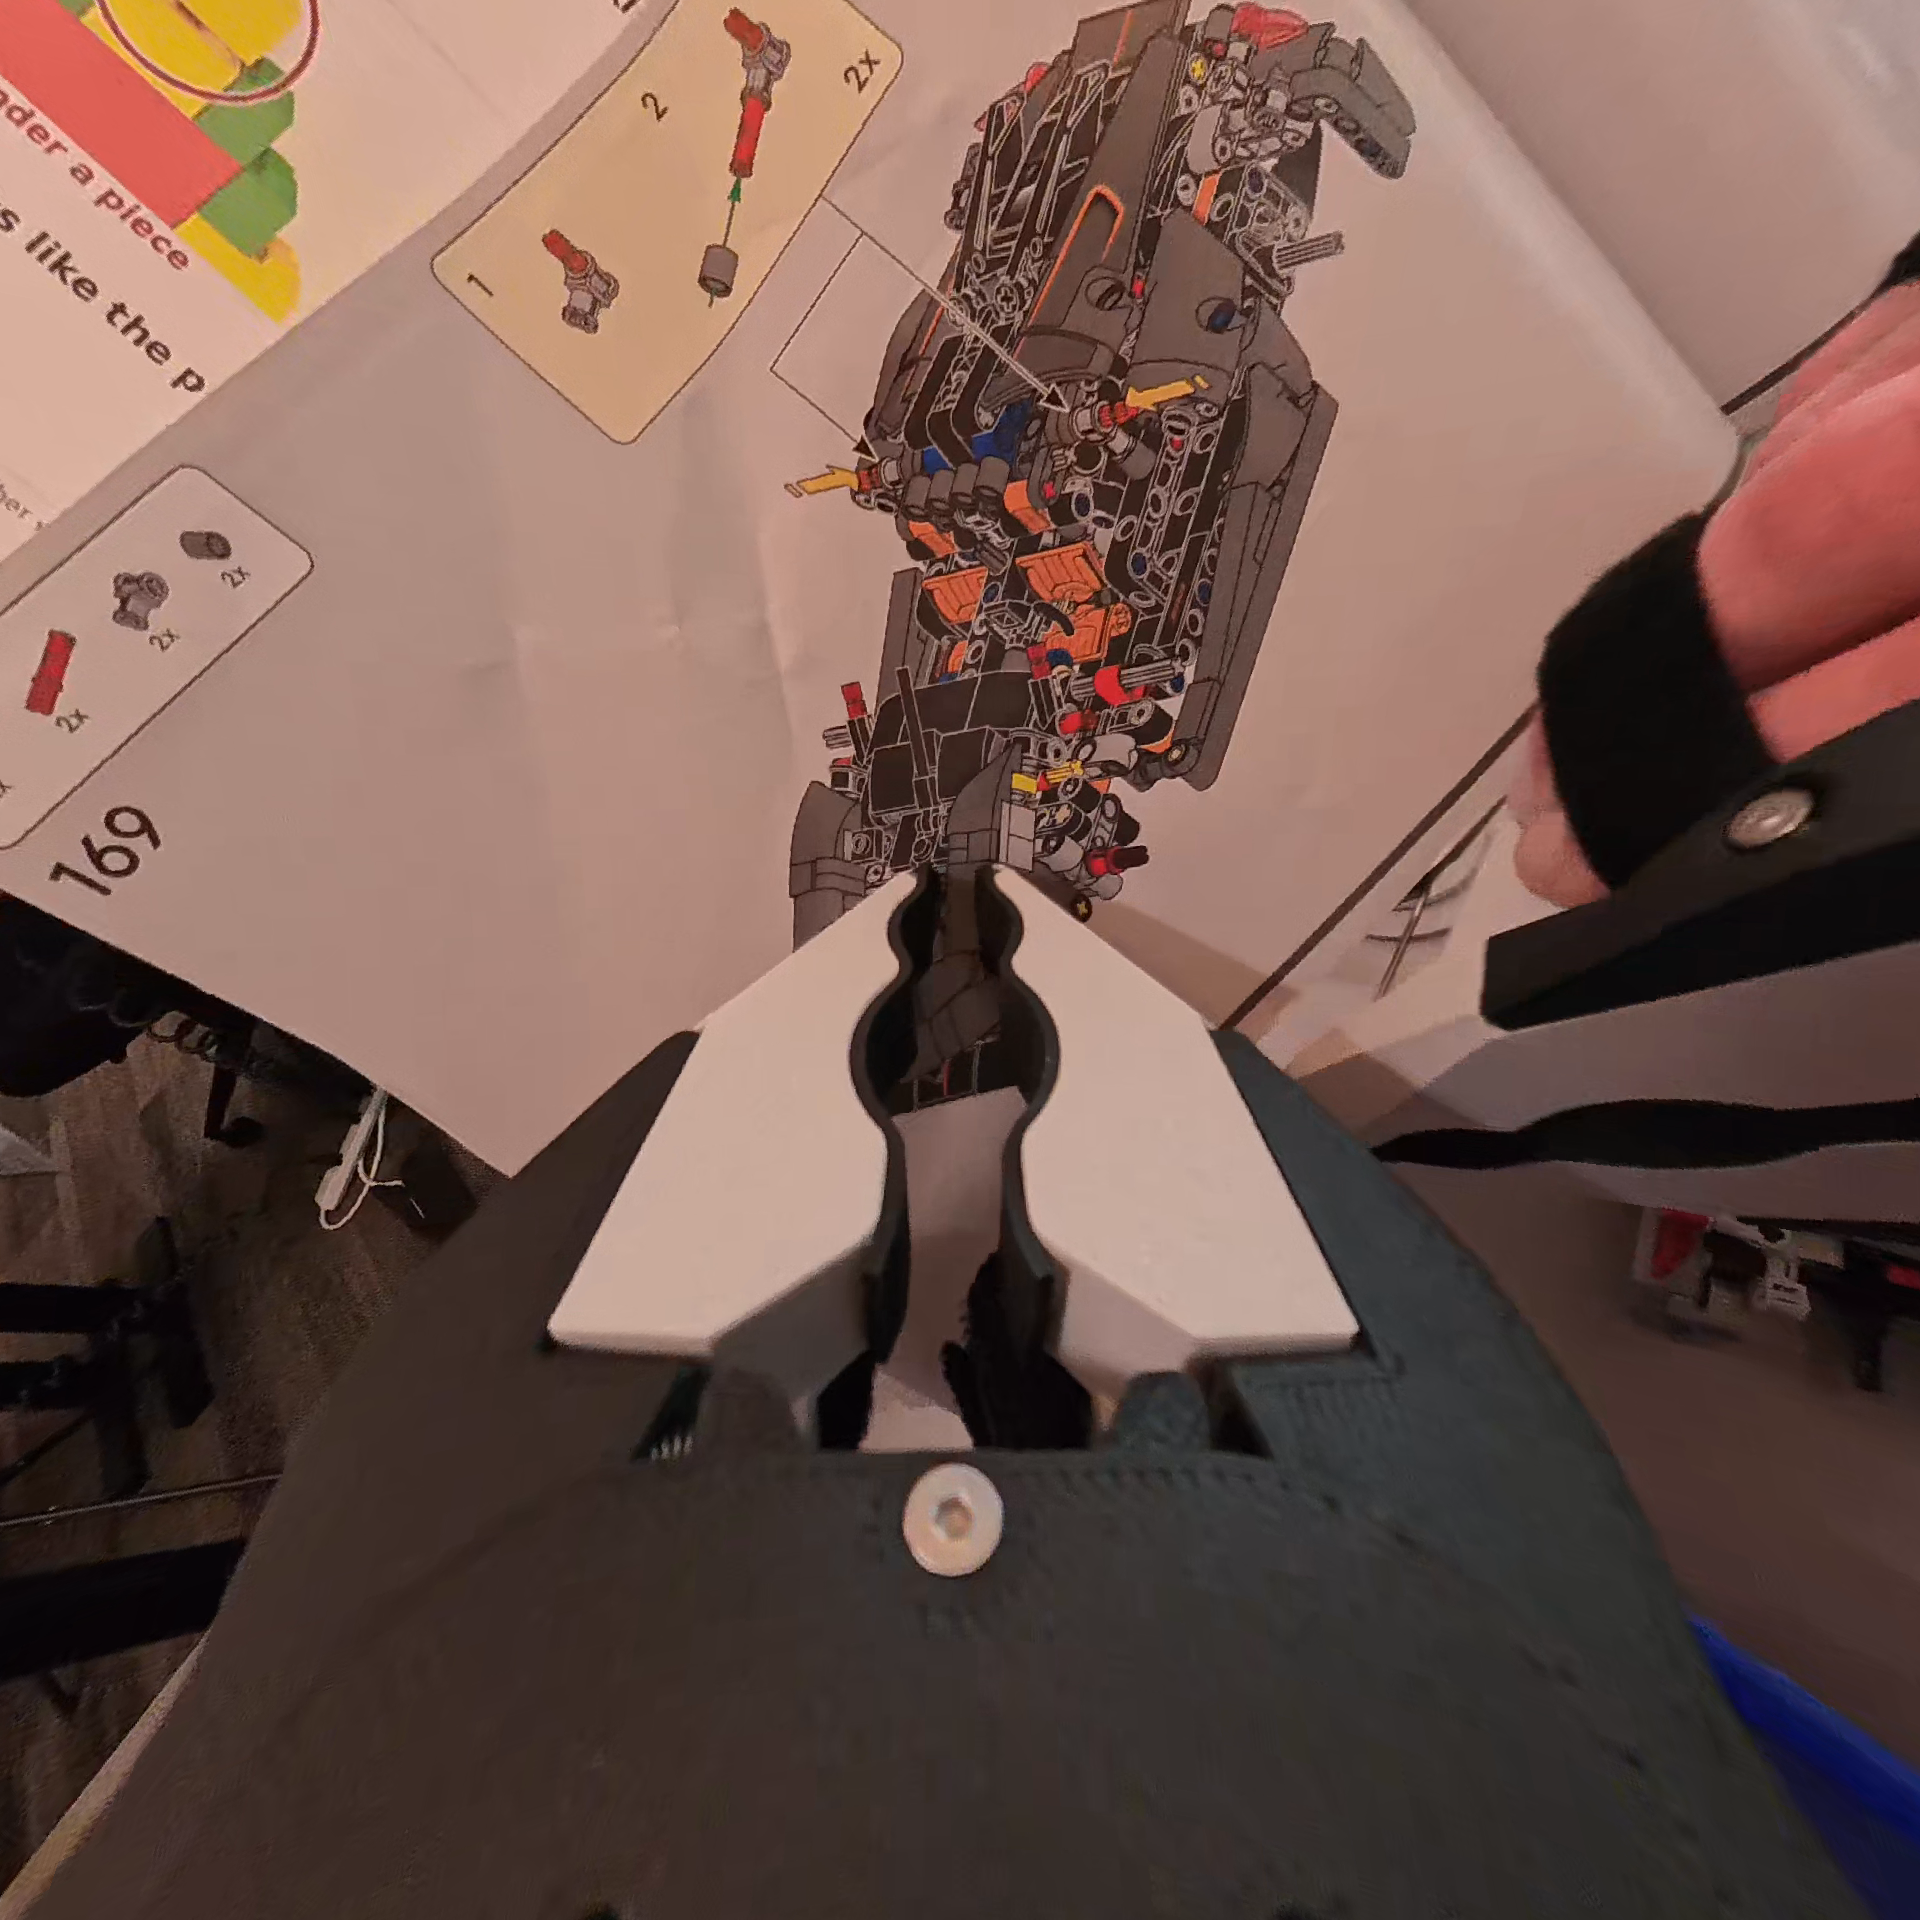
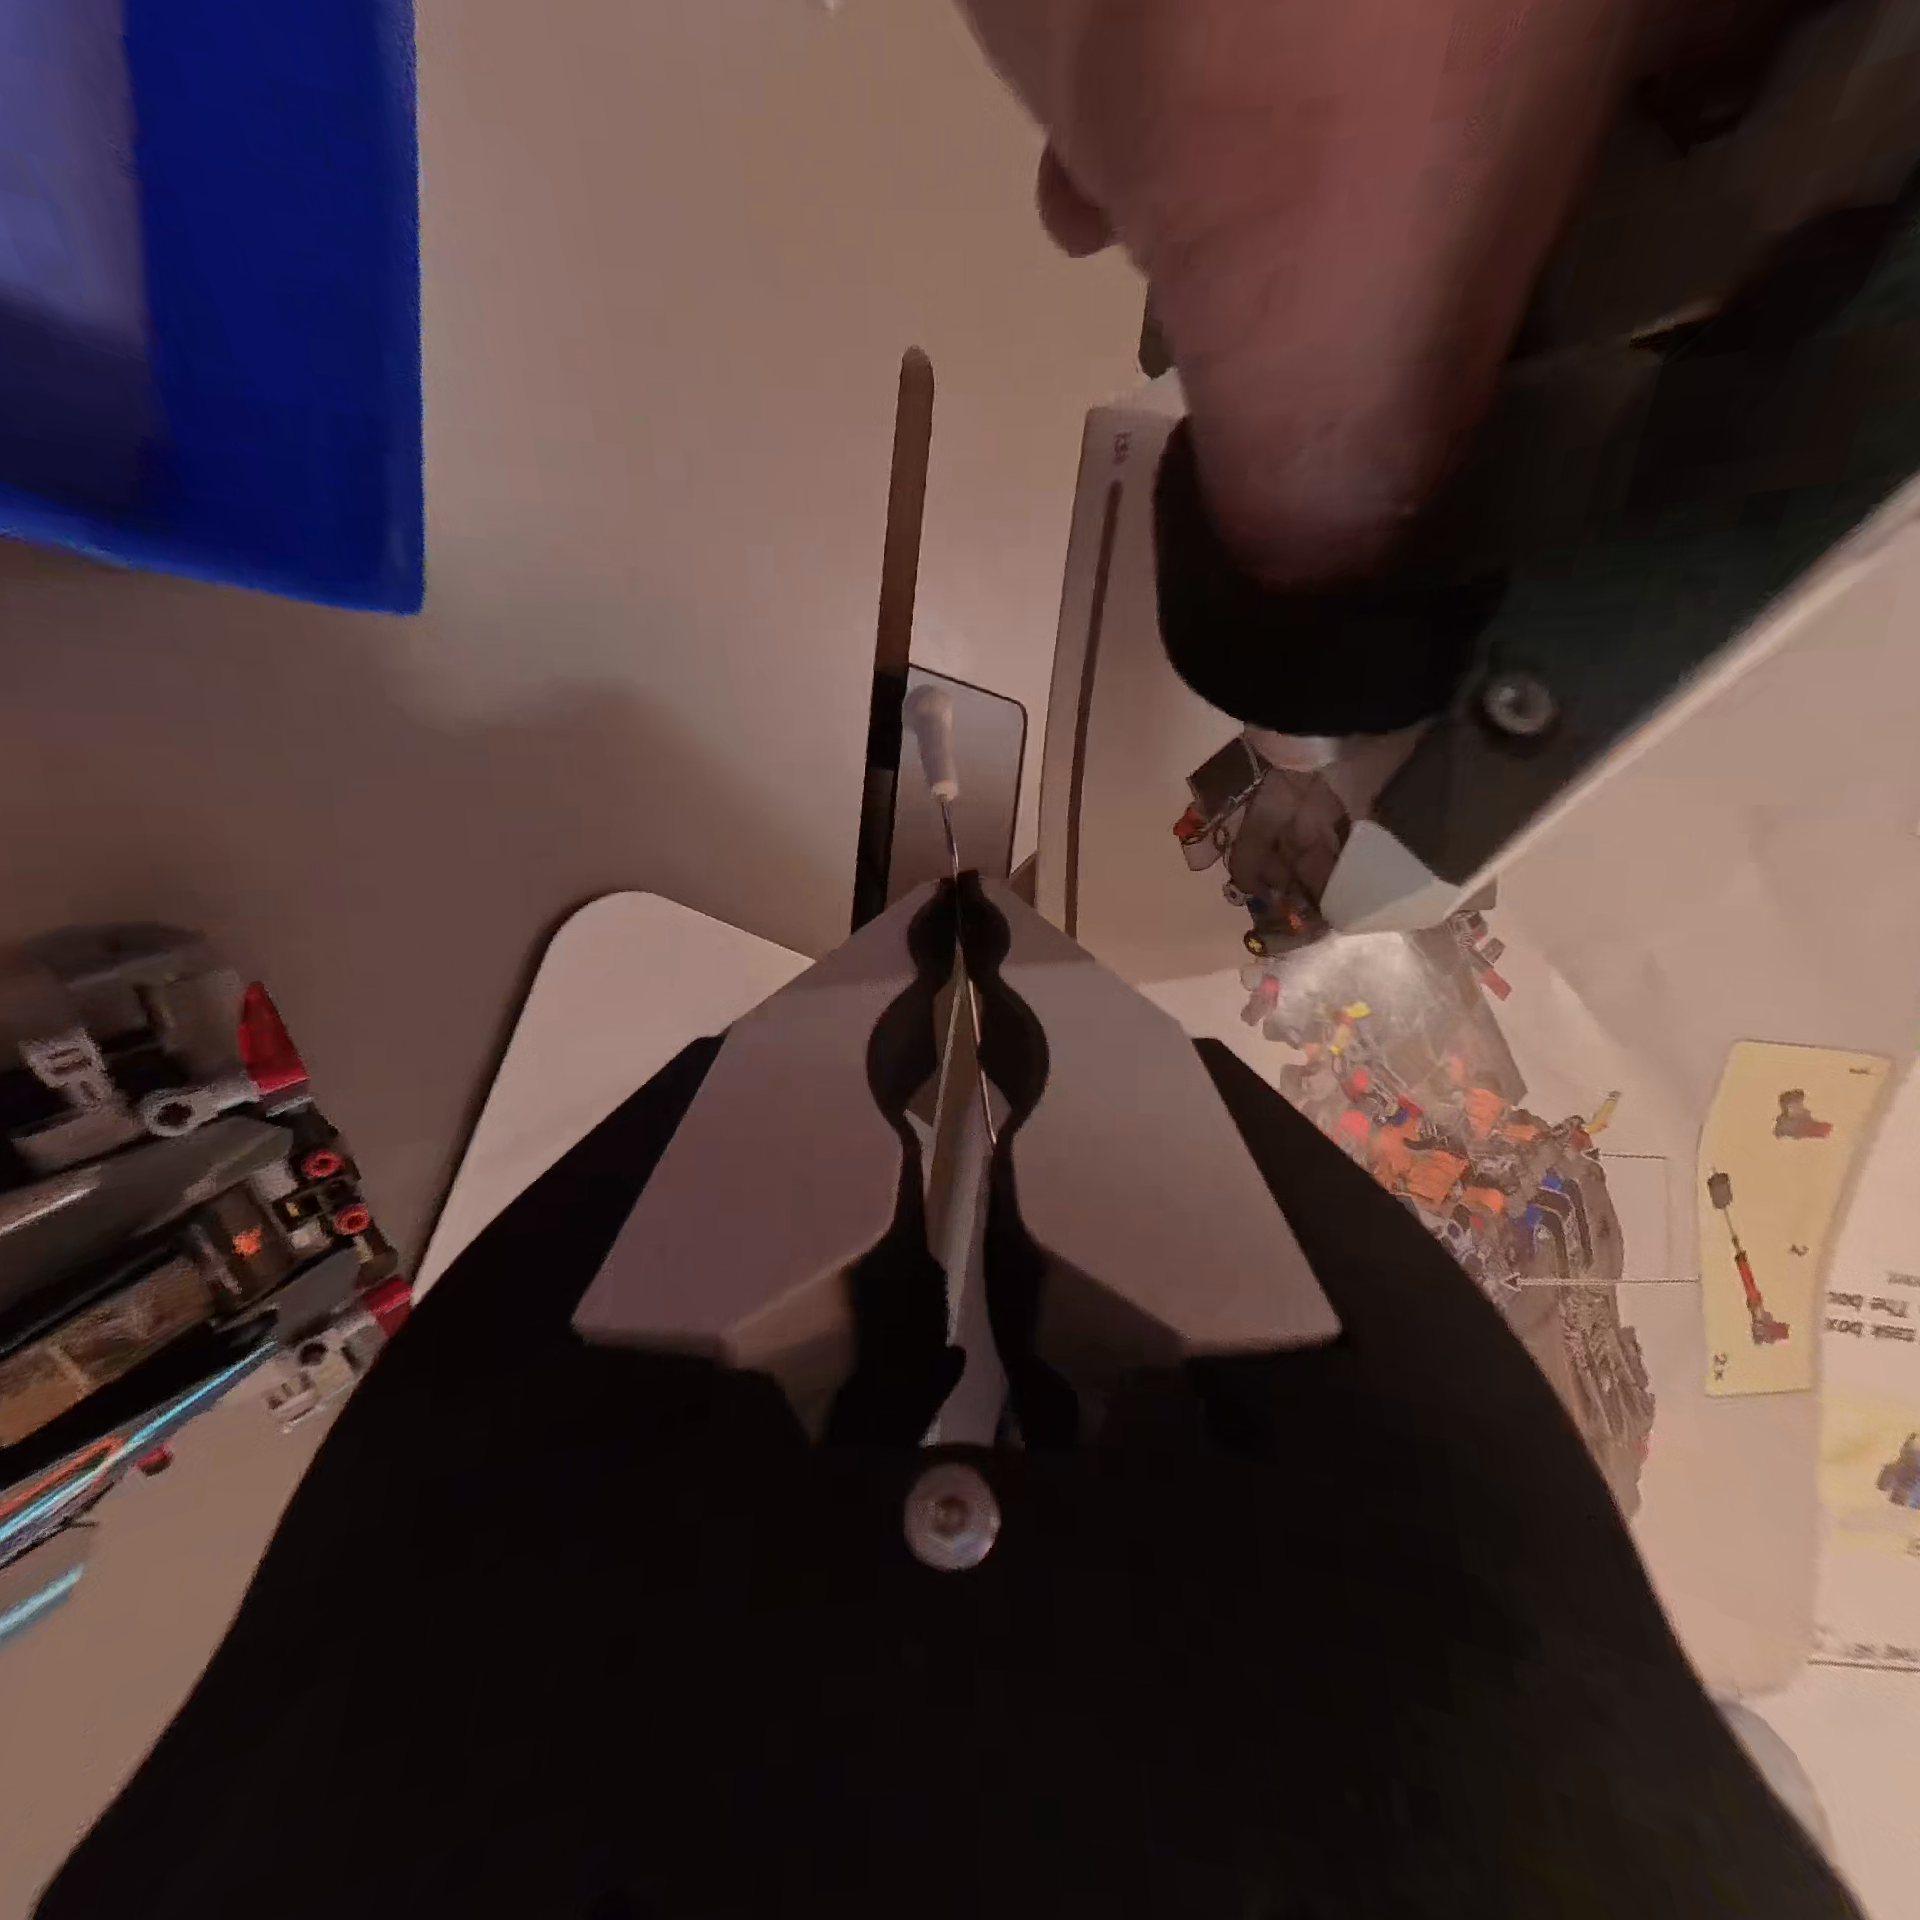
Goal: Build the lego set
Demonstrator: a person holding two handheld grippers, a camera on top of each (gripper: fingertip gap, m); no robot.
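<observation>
White tabletop [image 2: 675, 520] lies beneath each hand-held gripper, left [image 1: 957, 878] and right [image 2: 961, 883] both closed, empty.

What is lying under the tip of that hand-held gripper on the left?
The left hand-held gripper is over an open instruction page, at the lower end of its printed vehicle drawing. The closed fingers cover that end of the drawing and any table beneath.

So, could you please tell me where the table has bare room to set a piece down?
Bare table lies between the blue bin and the dark stick. It is crowded at the lego model on the left and over the instruction page on the right.
</observation>
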